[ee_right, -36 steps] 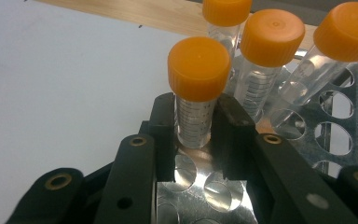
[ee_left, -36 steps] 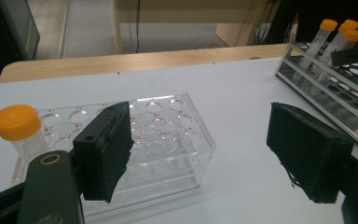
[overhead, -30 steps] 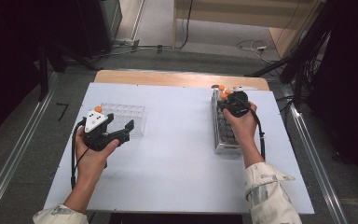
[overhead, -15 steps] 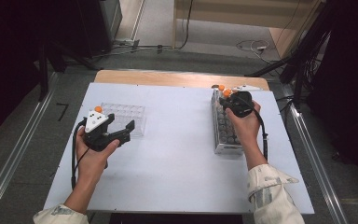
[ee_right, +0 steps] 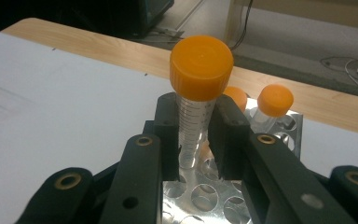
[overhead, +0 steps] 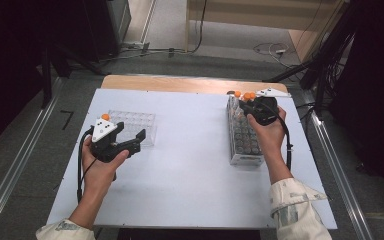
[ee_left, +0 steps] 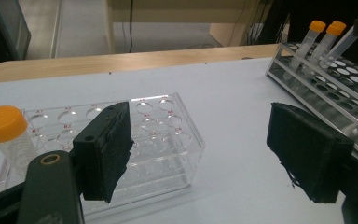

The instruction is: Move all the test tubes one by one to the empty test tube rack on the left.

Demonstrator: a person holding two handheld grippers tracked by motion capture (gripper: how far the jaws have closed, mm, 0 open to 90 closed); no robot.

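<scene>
While rising since before, right tool (ee_right: pixel 193 140) around tube (ee_right: pixel 196 100).

Orange-capped clear tube (ee_right: pixel 196 102) with fine printed scale lines at centre frame between black jaws, silvery metal rack (ee_right: pixel 205 196) below, clear plastic rack (ee_left: pixel 135 144) with red labels at left, white table (overhead: pixel 190 165), pale wooden edge beyond.

On the clear plastic rack (ee_left: pixel 140 140) near your left hand, small red codes stand beside the wells, too faint to read with certainty. On the tube (ee_right: pixel 193 123) you hold at right, fine graduation lines show, but no figures are legible.
</scene>
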